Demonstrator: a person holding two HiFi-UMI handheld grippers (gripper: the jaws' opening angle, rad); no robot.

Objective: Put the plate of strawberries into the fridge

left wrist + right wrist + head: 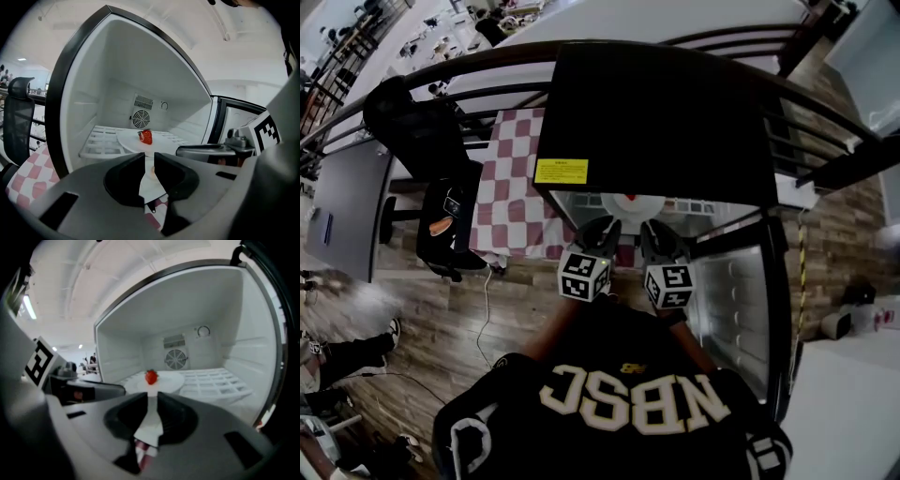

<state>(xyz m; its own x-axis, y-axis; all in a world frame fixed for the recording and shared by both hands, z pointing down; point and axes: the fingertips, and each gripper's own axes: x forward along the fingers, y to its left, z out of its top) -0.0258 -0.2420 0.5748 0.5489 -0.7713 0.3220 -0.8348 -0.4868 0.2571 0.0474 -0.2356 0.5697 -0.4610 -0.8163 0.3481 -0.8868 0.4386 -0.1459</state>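
Observation:
A white plate (614, 204) carrying a red strawberry (630, 198) rests on the white shelf inside the open fridge (656, 112). The left gripper view shows the plate (131, 140) and strawberry (146, 136) mid-shelf, ahead of the jaws; so does the right gripper view, with plate (166, 383) and strawberry (151, 376). My left gripper (598, 230) (149, 161) and right gripper (654, 232) (152, 401) hover side by side just outside the fridge mouth. Each has its jaws drawn close with a narrow gap and nothing between them. Neither touches the plate.
The fridge door (736, 309) stands swung open at the right. A pink checkered cloth (511, 187) lies under the fridge at the left, beside a black office chair (431, 141). A dark railing (825, 141) curves behind. A fan grille (139, 119) marks the fridge's back wall.

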